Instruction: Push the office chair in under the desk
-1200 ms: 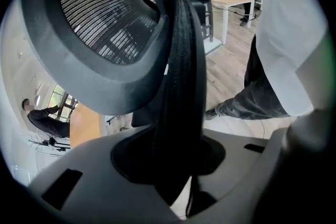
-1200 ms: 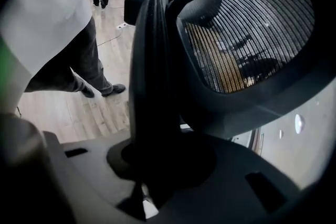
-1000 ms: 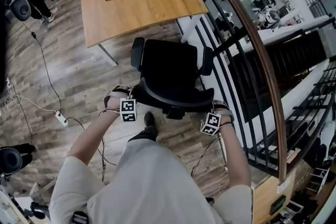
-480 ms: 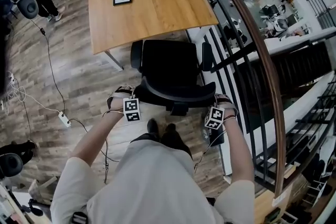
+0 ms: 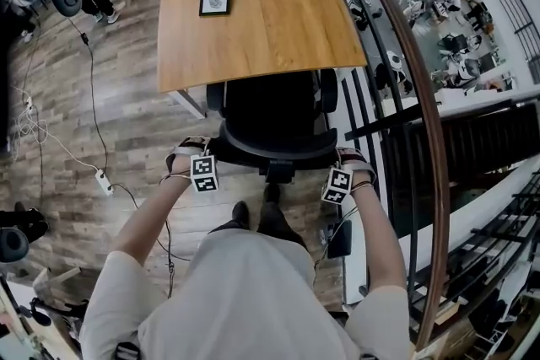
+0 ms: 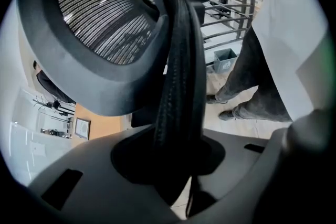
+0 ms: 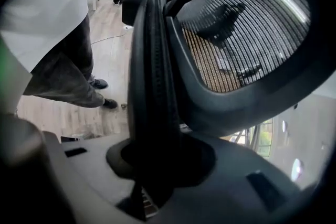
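Clamped w/ both on backrest (image 5: 278,152) top edge: left gripper (image 5: 191,154) at left end, right gripper (image 5: 348,163) at right end, padded rim pinched betw. jaws in each gripper view. Vs. a sec ago: office chair (image 5: 272,110) rolled fwd, seat front now under desk (image 5: 253,21) edge, armrests at the lip. Approx. halfway in; needs more straight pushing, handrail (image 5: 410,55) close on right.

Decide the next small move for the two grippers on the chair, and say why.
Probably push the chair straight on toward the desk: the left gripper and right gripper clamp the backrest, the chair is only partly under the desk, and the backrest stands short of its edge.
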Motion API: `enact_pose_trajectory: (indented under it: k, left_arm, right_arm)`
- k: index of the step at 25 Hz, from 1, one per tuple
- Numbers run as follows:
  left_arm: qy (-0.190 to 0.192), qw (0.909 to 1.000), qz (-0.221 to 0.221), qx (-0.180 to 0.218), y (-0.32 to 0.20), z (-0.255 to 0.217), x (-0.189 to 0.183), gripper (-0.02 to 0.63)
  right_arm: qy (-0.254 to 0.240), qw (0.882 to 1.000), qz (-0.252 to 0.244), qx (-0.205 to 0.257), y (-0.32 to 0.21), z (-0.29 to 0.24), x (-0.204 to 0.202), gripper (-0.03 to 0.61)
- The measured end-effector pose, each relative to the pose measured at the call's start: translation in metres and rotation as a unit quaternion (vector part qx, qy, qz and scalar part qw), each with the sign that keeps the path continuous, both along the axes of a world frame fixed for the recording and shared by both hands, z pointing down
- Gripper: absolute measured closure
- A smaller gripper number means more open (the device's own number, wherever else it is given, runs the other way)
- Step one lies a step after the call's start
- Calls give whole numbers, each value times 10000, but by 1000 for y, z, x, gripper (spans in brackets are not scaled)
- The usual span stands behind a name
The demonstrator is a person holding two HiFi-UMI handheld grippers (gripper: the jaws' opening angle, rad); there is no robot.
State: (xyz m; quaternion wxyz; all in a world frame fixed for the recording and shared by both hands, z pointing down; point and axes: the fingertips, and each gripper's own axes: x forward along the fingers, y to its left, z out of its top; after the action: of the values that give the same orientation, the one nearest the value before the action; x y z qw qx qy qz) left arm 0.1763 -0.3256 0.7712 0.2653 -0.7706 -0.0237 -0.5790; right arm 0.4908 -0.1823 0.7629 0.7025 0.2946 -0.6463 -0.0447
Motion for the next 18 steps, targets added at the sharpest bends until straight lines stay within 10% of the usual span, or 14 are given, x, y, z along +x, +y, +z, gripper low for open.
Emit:
enact_pose_trajectory:
  k: [18]
  left_arm:
    - [62, 9946, -1031, 110, -101, -4, 13, 494]
  right_arm:
    - [-2, 9959, -889, 153, -157, -6, 33, 483]
